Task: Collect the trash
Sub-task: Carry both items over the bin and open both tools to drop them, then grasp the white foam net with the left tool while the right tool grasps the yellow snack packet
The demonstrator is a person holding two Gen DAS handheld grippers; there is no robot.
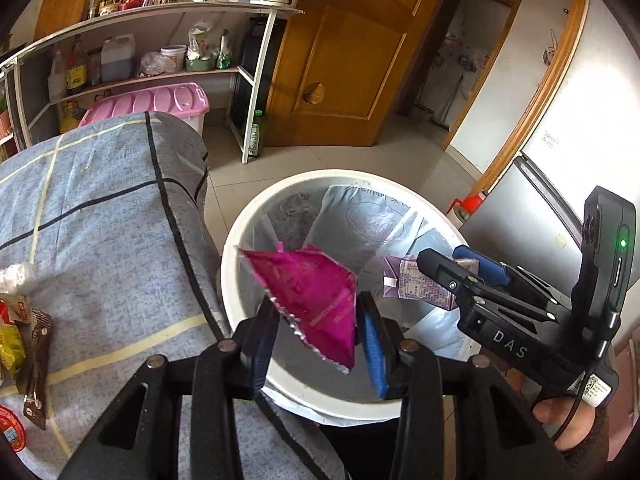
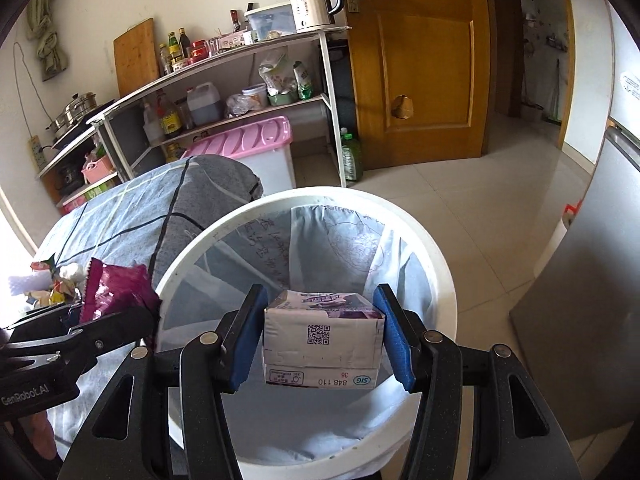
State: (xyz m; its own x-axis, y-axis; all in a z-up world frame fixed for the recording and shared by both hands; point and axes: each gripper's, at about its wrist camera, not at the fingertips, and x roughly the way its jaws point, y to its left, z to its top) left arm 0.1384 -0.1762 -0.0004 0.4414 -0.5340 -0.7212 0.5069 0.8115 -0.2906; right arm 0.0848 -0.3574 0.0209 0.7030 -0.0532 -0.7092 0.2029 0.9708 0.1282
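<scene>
- The magenta wrapper [image 1: 310, 300] hangs between the fingers of the left gripper [image 1: 320, 332], above the near rim of the white bin [image 1: 240, 240]; the gripper looks partly spread, with a gap on the blue-pad side, so I cannot tell whether it grips the foil or has just let go
- By its look the wrapper is thin, crinkled foil: almost weightless, limp, slick on its silver inside, likely to flutter sideways when dropped; a pinch on a flat corner or along the sealed edge should hold best
- The purple-and-white drink carton [image 2: 322, 338] sits clamped across its two side walls in the right gripper [image 2: 320, 340], held over the mouth of the bin, base panel with its printed code facing the camera
- The carton seems light and probably empty; its card walls are stiff enough to grip yet would dent under a hard squeeze, and the coated faces may slip, so the broad sides are the right place
- The bin carries a pale liner bag [image 2: 332, 248] and stands on the tiled floor, touching the edge of the worktop under a blue checked cloth [image 1: 100, 208]
- More wrappers [image 1: 24, 340] lie on that cloth, well apart from the bin, not yet collected
</scene>
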